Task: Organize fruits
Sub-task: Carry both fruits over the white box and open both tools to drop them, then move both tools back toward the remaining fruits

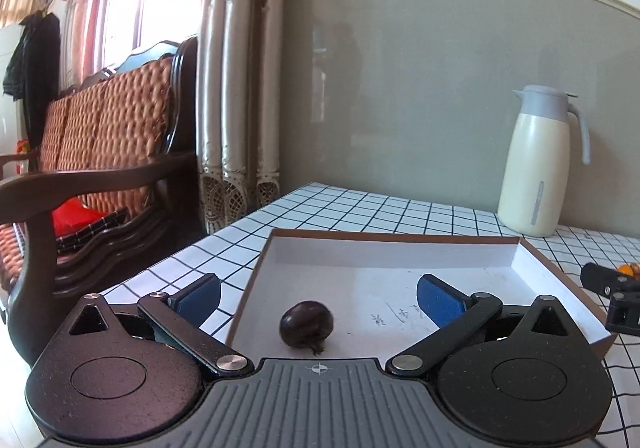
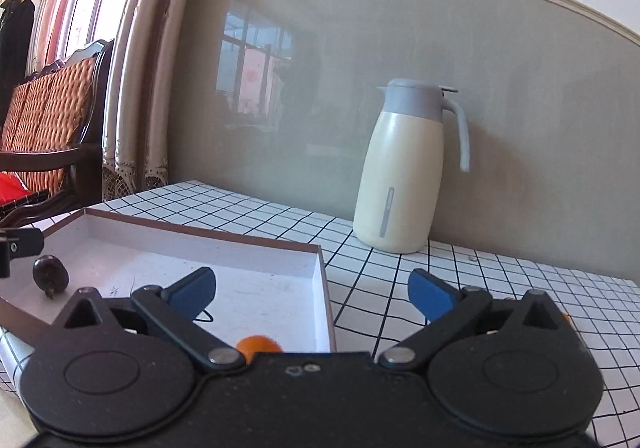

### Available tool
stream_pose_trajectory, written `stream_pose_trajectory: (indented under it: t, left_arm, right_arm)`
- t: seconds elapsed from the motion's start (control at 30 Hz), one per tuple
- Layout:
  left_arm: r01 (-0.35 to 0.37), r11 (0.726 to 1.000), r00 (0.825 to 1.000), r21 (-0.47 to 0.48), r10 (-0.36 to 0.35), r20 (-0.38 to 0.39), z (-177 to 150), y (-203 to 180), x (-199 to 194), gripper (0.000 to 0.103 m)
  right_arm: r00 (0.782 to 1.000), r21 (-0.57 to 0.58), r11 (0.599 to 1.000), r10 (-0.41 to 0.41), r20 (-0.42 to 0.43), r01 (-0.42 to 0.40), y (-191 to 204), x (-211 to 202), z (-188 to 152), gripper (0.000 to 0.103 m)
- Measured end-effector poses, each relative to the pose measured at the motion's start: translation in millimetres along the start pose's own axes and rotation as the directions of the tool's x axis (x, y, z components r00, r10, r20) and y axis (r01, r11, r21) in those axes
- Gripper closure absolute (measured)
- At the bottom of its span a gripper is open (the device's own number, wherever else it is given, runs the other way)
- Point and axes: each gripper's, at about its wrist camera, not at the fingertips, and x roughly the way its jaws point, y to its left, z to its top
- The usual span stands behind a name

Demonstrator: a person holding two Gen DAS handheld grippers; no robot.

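Dark plum [image 1: 306, 323] sits in the white tray [image 1: 460, 244] near the desk's left edge, centred just ahead of the left gripper [image 1: 318, 294]; both jaws gape empty, right gripper [image 2: 312, 290] farther.

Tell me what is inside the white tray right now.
The white tray holds a dark purple fruit and some handwriting on its floor. The right wrist view shows an orange fruit at its near edge, partly hidden by the right gripper.
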Motion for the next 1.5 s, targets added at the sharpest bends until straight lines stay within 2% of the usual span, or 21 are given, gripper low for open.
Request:
stream_pose_trajectory:
  t: [0.3,0.57,0.67,0.77,0.93,1.1,1.2,1.3,1.4,1.5]
  left_arm:
    - [0.007,1.000,1.000,0.019,-0.007,-0.005,-0.3,-6.1,-5.2,0.000]
    - [-0.021,0.998,1.000,0.053,0.022,-0.013,-0.3,-13.0,-4.8,0.000]
    - [-0.035,0.997,0.999,0.068,0.036,-0.007,-0.5,-15.9,-5.9,0.000]
    - [-0.060,0.995,0.998,0.074,0.059,0.009,0.5,-17.7,-8.2,0.000]
    - [-0.009,1.000,1.000,0.028,0.009,-0.010,7.1,-12.9,-11.0,0.000]
    - [-0.005,1.000,0.999,-0.010,0.004,-0.050,9.7,-10.8,-7.2,0.000]
    - [-0.003,1.000,0.998,-0.001,0.003,-0.059,9.3,-16.6,-6.1,0.000]
    - [0.060,0.998,0.996,0.006,-0.060,-0.072,6.5,-25.6,-5.7,0.000]
    - [0.088,0.996,0.994,0.024,-0.086,-0.064,5.1,-40.0,-9.5,0.000]
    - [0.162,0.987,0.986,-0.018,-0.163,-0.041,4.5,-48.2,-16.0,0.000]
  right_arm:
    - [1.000,-0.011,1.000,-0.007,0.001,0.007,-0.8,-7.2,0.6,0.006]
    - [0.998,-0.042,0.997,-0.060,0.006,0.061,-0.7,-8.4,-0.1,0.006]
    - [0.998,-0.022,0.998,-0.065,0.024,0.066,-4.2,-10.8,0.8,0.006]
    - [0.999,0.027,0.999,-0.034,-0.010,0.034,-10.3,-7.5,0.7,0.006]
    - [0.999,0.059,0.998,-0.026,-0.018,0.027,-15.4,-10.3,2.4,0.006]
    - [0.999,0.060,0.998,-0.036,-0.012,0.037,-22.0,-15.8,3.1,0.006]
    - [0.999,0.080,0.996,-0.045,-0.018,0.047,-31.7,-19.3,3.4,0.006]
    - [0.999,0.098,0.994,-0.044,-0.019,0.045,-41.8,-24.3,2.4,0.006]
    - [0.998,0.088,0.994,-0.055,-0.025,0.057,-50.9,-28.8,1.7,0.006]
    - [0.996,0.076,0.994,-0.079,-0.026,0.081,-59.0,-34.2,0.3,0.006]
